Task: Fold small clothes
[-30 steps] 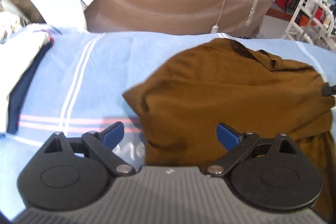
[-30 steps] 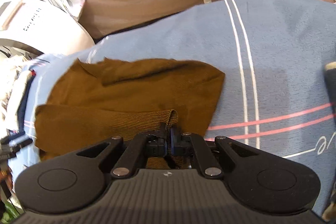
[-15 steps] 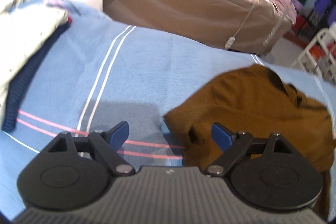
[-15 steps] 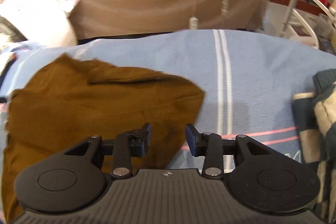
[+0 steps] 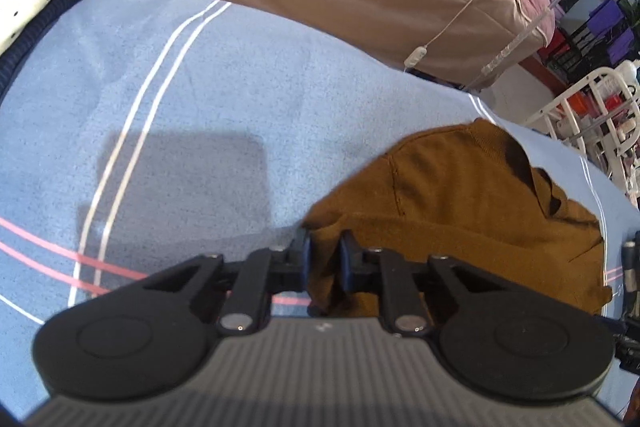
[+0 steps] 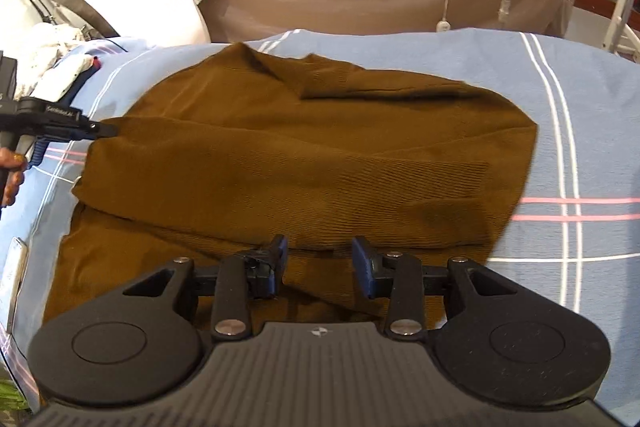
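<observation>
- left gripper — jaws just closed, clamped on left edge of brown shirt
- right gripper — jaws apart above shirt, nothing gripped

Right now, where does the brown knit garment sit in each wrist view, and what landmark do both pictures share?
Left wrist view: brown knit garment at lower right, its near-left edge pinched in the left hand-held gripper.
Right wrist view: it fills the centre, beneath the open right hand-held gripper.
Shared landmark: the blue striped sheet beneath it.
</observation>
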A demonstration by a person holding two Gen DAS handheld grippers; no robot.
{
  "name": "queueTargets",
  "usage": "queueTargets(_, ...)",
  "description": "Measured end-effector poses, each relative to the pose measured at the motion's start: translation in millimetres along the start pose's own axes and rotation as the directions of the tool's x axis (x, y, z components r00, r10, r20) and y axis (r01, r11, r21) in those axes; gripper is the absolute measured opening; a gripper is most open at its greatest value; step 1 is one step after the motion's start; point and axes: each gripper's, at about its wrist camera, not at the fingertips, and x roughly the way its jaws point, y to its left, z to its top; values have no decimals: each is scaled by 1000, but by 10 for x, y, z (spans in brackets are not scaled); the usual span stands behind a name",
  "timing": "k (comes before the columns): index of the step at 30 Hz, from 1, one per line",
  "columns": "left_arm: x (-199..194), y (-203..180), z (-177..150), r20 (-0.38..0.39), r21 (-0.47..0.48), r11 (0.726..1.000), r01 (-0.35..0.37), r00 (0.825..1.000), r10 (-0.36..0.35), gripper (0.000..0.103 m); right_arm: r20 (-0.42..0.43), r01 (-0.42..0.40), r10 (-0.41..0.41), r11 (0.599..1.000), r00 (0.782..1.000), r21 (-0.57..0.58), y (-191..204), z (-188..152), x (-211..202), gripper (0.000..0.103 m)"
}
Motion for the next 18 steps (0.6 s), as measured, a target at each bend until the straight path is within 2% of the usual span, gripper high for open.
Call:
queueTargets(9,-269,-129,478,120,145,989,0,993,-18,3,-19,25,-25,999,1000,24,108,-100,40,64)
queueTargets(10,-230,-140,506,111,164,986,-7,994,-11,3,-25,28,-27,999,999,25,113,-116,56,64)
queueTargets(12,-49,-124,519,32,184,982,-38,999,33,3,-37,41,-41,999,998,24,116,-152,99,64)
queueTargets(14,65,-72,397,-12,191,980,-59,998,63,8,-33,62,-62,998,998,17,123,-178,121,64)
queueTargets(15,85,-42,345,-3,192,978,-83,996,85,18,-32,71,-70,997,997,17,119,-188,135,62)
queueTargets(16,86,-3,292,18,185,976,-114,993,113,37,-35,81,-80,997,996,20,107,-195,151,62)
queueTargets(17,53,29,257,41,166,975,-147,989,142,48,-41,89,-88,996,995,28,84,-202,167,62)
queueTargets(18,3,56,229,55,149,972,-181,983,174,69,-43,100,-98,994,994,37,54,-207,173,62)
